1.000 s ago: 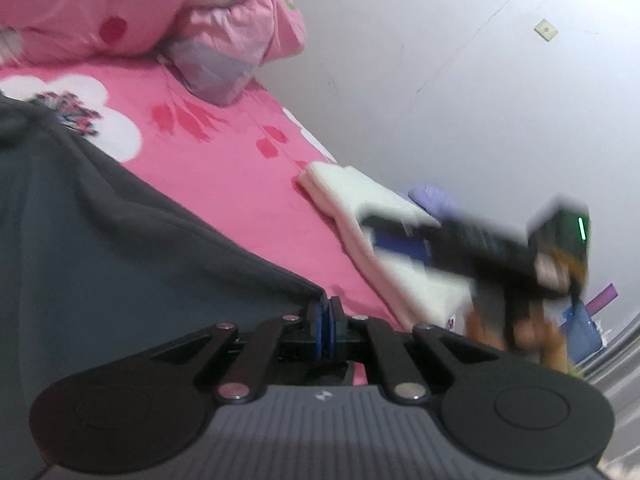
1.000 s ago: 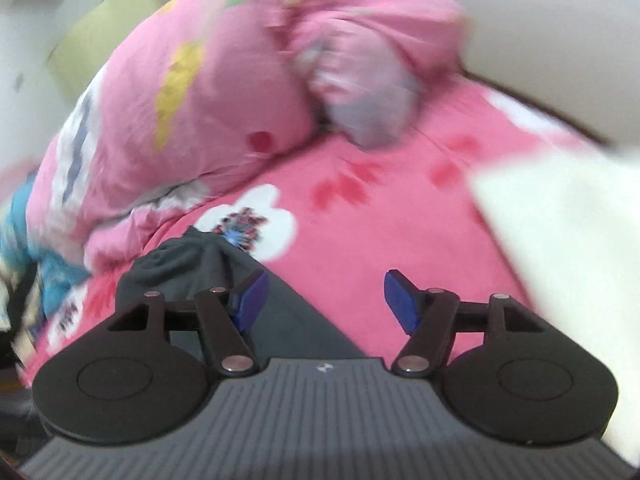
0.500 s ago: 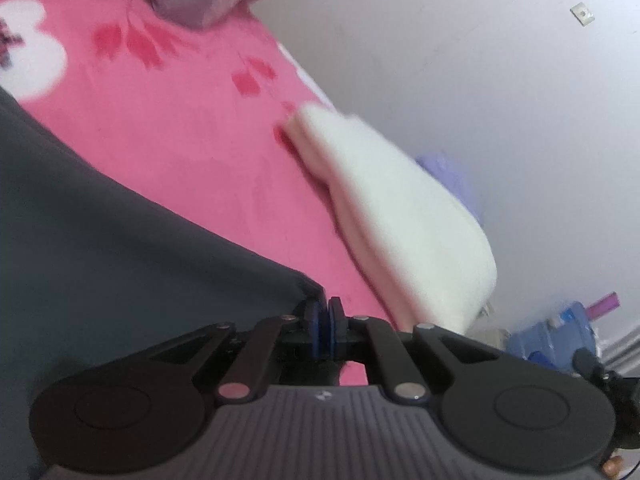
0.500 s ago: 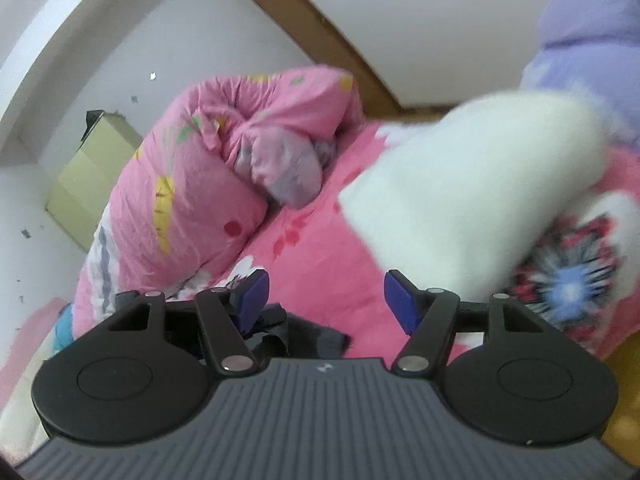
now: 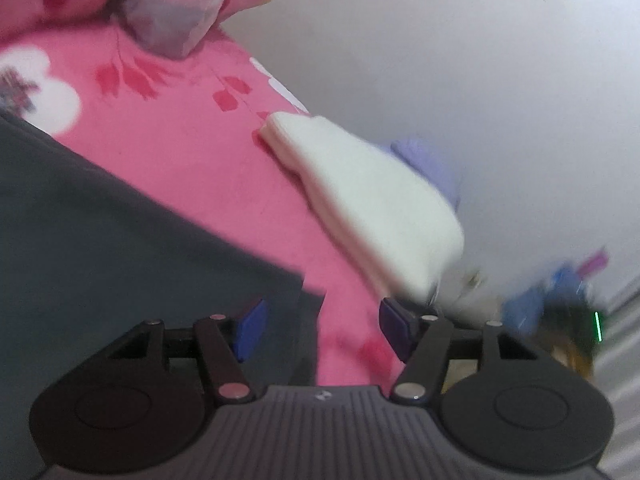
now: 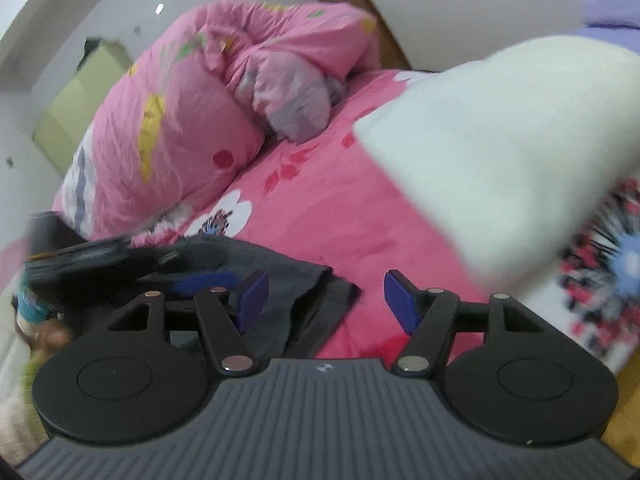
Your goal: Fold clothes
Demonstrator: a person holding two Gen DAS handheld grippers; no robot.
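Observation:
A dark grey garment (image 5: pixel 120 232) lies flat on the pink bed sheet (image 5: pixel 208 156), filling the left of the left wrist view. My left gripper (image 5: pixel 320 326) is open just above the garment's near right corner, holding nothing. In the right wrist view the same garment (image 6: pixel 280 280) lies low at the centre left, its corner between my right gripper's fingers. My right gripper (image 6: pixel 324 300) is open and empty. The left gripper shows there as a dark blur (image 6: pixel 120 264) over the garment.
A folded white cloth (image 5: pixel 372 200) lies on the sheet to the right, also in the right wrist view (image 6: pixel 500 148). A pink quilt (image 6: pixel 208 116) is heaped at the bed's head. A purple item (image 5: pixel 428 160) sits by the white wall. A wooden bed frame (image 6: pixel 360 8) runs behind.
My left gripper was shut on the grey garment's corner and has opened, letting it go onto the sheet. The right gripper stayed open and swung back toward the garment.

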